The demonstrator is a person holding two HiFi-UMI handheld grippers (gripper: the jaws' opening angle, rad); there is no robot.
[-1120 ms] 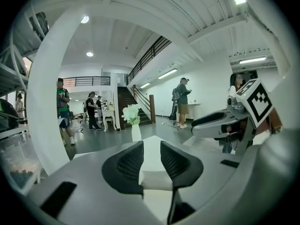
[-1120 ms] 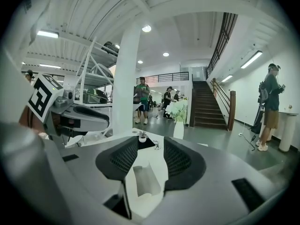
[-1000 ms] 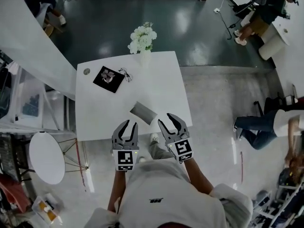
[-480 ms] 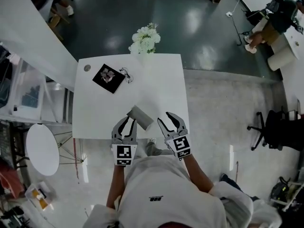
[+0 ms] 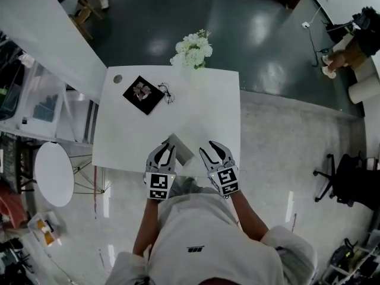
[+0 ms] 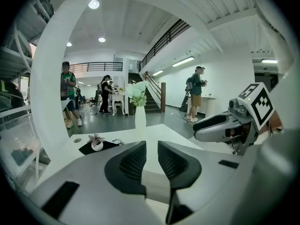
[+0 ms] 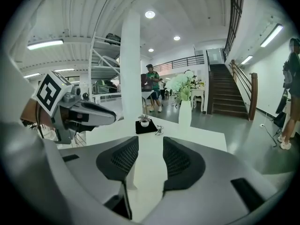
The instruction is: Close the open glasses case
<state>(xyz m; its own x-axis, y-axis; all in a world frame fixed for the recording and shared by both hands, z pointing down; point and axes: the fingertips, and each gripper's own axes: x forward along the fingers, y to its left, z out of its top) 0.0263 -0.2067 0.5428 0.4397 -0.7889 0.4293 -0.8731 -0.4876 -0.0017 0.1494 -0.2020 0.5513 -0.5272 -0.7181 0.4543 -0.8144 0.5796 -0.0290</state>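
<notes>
Looking along the left gripper: dark ribbed pads narrowly apart, white square tabletop showing between. Beyond, tall white vase of white flowers; black square mat under small white pot. Right gripper at right.

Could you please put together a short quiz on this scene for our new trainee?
1. True or false: the glasses lie beside the black mat, apart from the glasses case.
2. What stands at the table's far edge? A) vase of white flowers B) mug C) book
3. Fill in: the ___ gripper's tips are nearer the case.
Key: 1 true. 2 A. 3 left: the left gripper is by the case, the right gripper farther off; both open.
</notes>
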